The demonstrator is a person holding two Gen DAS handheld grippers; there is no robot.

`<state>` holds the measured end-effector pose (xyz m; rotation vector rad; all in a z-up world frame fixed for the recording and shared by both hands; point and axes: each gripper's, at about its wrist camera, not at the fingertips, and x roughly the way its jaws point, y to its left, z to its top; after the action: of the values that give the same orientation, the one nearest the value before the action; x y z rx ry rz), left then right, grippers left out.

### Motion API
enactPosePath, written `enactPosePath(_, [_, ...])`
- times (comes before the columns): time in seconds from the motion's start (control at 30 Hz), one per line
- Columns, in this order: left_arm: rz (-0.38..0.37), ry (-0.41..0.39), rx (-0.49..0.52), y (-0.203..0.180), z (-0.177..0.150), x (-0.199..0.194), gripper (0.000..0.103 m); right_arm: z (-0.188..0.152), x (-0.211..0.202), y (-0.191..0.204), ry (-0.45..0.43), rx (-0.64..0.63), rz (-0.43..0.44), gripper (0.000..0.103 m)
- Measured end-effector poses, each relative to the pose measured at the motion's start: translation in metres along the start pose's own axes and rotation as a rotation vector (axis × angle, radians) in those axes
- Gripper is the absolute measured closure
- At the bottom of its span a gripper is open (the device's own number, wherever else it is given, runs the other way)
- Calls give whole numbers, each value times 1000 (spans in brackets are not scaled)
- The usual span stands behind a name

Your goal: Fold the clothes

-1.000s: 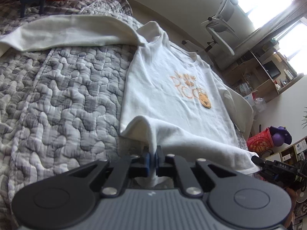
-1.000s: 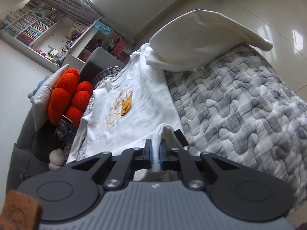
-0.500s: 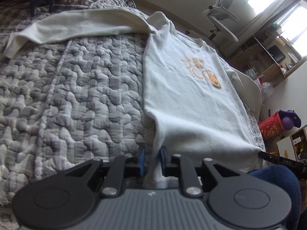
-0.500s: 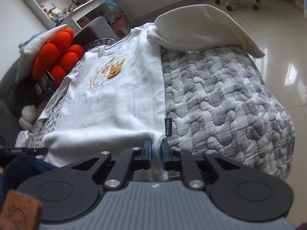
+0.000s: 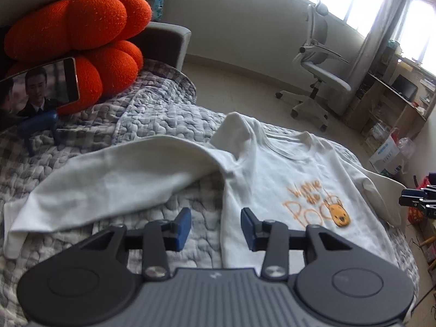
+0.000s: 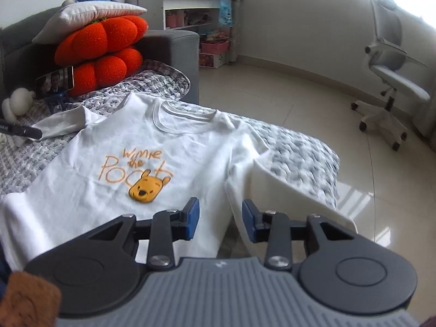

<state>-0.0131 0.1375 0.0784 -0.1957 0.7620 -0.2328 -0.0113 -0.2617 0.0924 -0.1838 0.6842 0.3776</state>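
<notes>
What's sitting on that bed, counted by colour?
White: 3 - shirt, pillow, round plush toy
Orange: 2 - stacked pumpkin cushions
Blue: 1 - phone stand
Grey: 1 - quilt
Total: 7

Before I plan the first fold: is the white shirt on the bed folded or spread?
Spread: the white shirt lies flat, print up, with both long sleeves stretched outward, one overhanging the bed edge.

hand-held gripper | black linkage arms | blue pads | silver screws | ribbed grey body
</notes>
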Motion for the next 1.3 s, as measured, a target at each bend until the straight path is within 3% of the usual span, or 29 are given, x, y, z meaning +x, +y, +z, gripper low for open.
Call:
enactPosePath(0.17, [-60, -6, -207, 31, 10, 28, 51, 55, 75, 20, 39, -149, 86, 64])
enactPosePath(0.23, [-66, -23, -235, 38, 13, 34, 44, 79, 100, 30, 50, -185, 141, 64])
enactPosePath(0.3, [-40, -33, -246, 44, 14, 38, 37, 105, 123, 36, 65, -182, 206, 64])
enactPosePath(0.47, [88, -49, -298, 74, 4, 16, 36, 153, 177, 58, 93, -195, 293, 59])
enactPosePath(0.77, [285, -106, -461, 189, -19, -48, 24, 153, 253, 94, 177, -248, 264, 57])
enactPosePath(0.83, [279, -93, -488, 205, -19, -43, 23, 150, 256, 95, 154, -237, 267, 57])
enactPosePath(0.87, [275, -87, -489, 210, -19, -39, 23, 149, 255, 96, 148, -234, 271, 60])
enactPosePath(0.9, [284, -78, -477, 209, -18, -33, 21, 149, 255, 96, 143, -231, 279, 71])
enactPosePath(1.0, [303, -83, -417, 200, -13, -24, 18, 150, 251, 102, 110, -257, 236, 90])
enactPosePath(1.03, [308, -88, -394, 197, -11, -22, 25, 150, 250, 104, 98, -267, 219, 91])
enactPosePath(1.07, [313, -92, -371, 193, -9, -19, 39, 150, 249, 106, 87, -277, 201, 94])
enactPosePath(1.1, [318, -97, -349, 190, -7, -17, 73, 151, 247, 108, 75, -288, 183, 95])
enactPosePath(1.13, [323, -102, -326, 186, -5, -14, 89, 151, 246, 110, 63, -298, 166, 95])
enactPosePath(1.2, [336, -119, -276, 179, -1, -12, 92, 152, 242, 113, 33, -308, 130, 96])
enactPosePath(1.3, [376, -229, -216, 177, 8, -34, 92, 159, 233, 106, -32, -239, 96, 96])
